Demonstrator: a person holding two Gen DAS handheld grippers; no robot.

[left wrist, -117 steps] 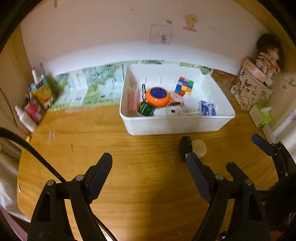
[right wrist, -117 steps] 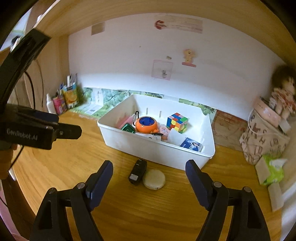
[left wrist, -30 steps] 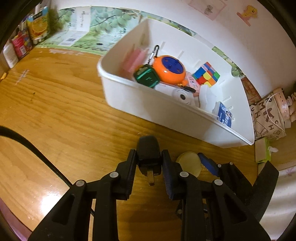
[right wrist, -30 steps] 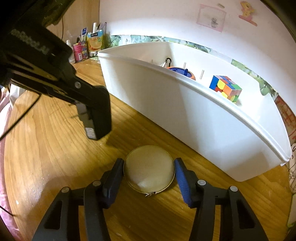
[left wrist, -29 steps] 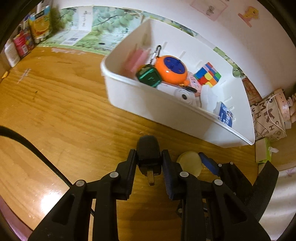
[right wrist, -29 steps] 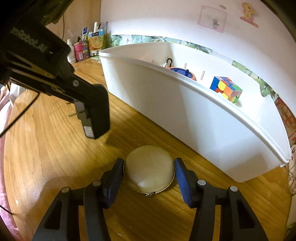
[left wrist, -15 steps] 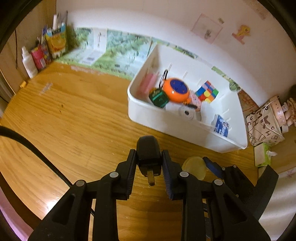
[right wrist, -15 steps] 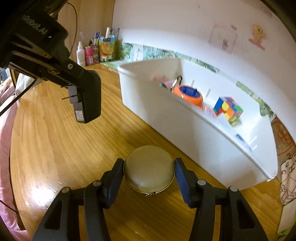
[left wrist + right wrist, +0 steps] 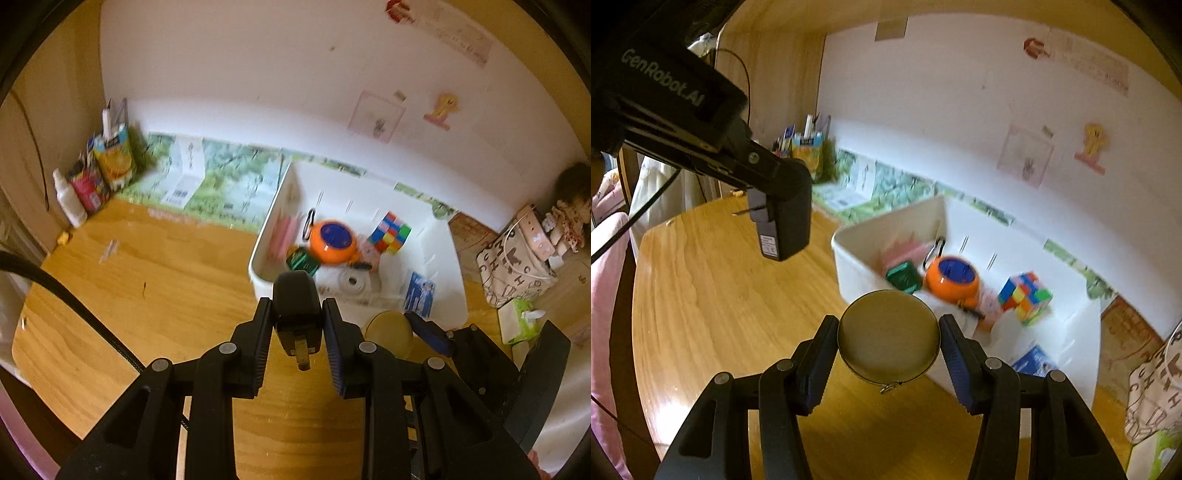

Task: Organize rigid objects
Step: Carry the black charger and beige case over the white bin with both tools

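Two grippers are up off the bench (image 9: 110,288), each clamped on one thing. The left gripper (image 9: 297,334) squeezes a black plug adapter (image 9: 295,306) between its pads, the metal prong pointing back toward the camera. In the right wrist view that adapter (image 9: 783,225) hangs clear above the wood, label side down. The right gripper (image 9: 888,354) grips a round tan case (image 9: 889,338) by its edges, a small zip pull hanging at its near rim. From the left wrist view the case (image 9: 388,326) shows just to the right of the left gripper, with the right gripper's blue pad (image 9: 424,328) against it.

Beyond both grippers sits a white bin (image 9: 456,266), its near wall just past the held things. Inside lie an orange round gadget (image 9: 332,242) with a blue face, a green box (image 9: 303,260) touching it, a colour cube (image 9: 391,232) toward the back, a white tape roll (image 9: 351,282), pink items (image 9: 284,236) at the left wall and a blue card (image 9: 419,299) at the right.

Farther out, cartons and a bottle (image 9: 70,199) stand in the left corner, a patterned bag (image 9: 517,262) at the right.
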